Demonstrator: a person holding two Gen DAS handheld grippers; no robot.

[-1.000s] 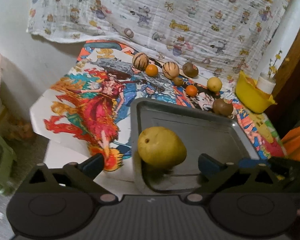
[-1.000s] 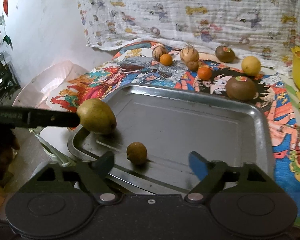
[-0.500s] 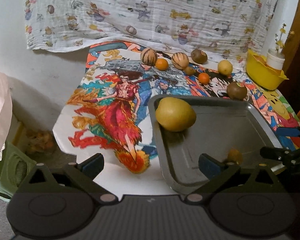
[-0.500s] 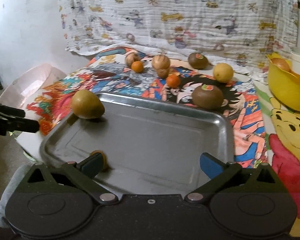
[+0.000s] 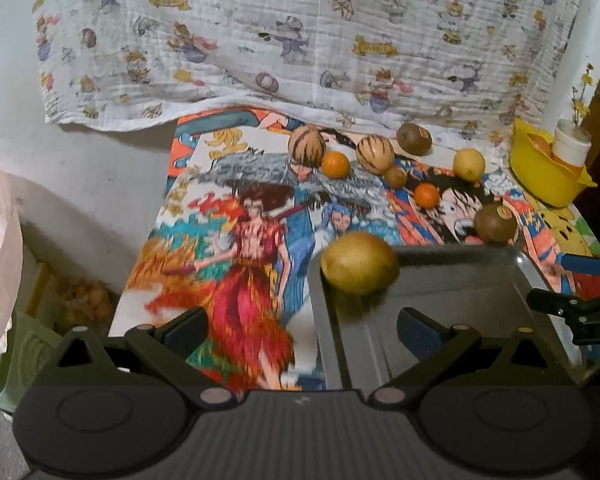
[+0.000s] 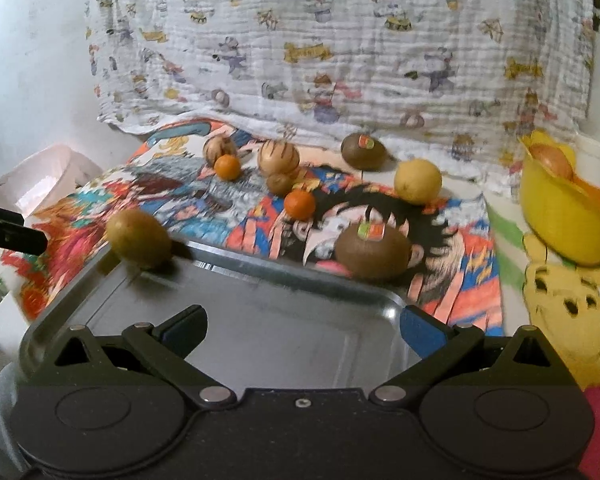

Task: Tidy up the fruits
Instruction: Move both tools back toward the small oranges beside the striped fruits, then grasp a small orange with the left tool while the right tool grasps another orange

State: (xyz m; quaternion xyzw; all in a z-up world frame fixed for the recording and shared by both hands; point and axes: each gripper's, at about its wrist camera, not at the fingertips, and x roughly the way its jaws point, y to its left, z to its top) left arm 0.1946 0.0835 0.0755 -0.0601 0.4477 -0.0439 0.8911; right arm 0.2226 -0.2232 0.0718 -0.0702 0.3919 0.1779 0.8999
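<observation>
Both tongs are empty and spread wide: the left gripper (image 5: 300,330) hangs over the near left edge of the rectangular grey metal tray (image 6: 260,320), and the right gripper (image 6: 302,330) hovers above the tray's near middle, its blue-padded fingers (image 6: 422,330) wide apart with nothing between them. The step in hand looks like the pause between placements, one fruit delivered and the next not yet chosen. A large yellow-green pear-like fruit (image 5: 359,262) sits in the tray's far left corner, just ahead of the left tongs and ahead-left of the right ones; no other fruit shows in the tray, though its nearest part is hidden behind the tongs. The rest lie on the bright cartoon-printed tablecloth (image 5: 236,240) beyond the tray: a brown stickered kiwi-like fruit (image 6: 373,249) just past the far rim, straight ahead of the right tongs, then a small orange tangerine (image 6: 299,204), a round yellow lemon (image 6: 418,181), and further striped, brown and orange fruits near the back. Far right of the right tongs stands a yellow plastic bowl (image 6: 556,220) holding something orange that I cannot identify. The next move probably calls for the right tongs to reach forward over the rim, straddle the nearest brown fruit and pinch gently, since it is round and may roll.
</observation>
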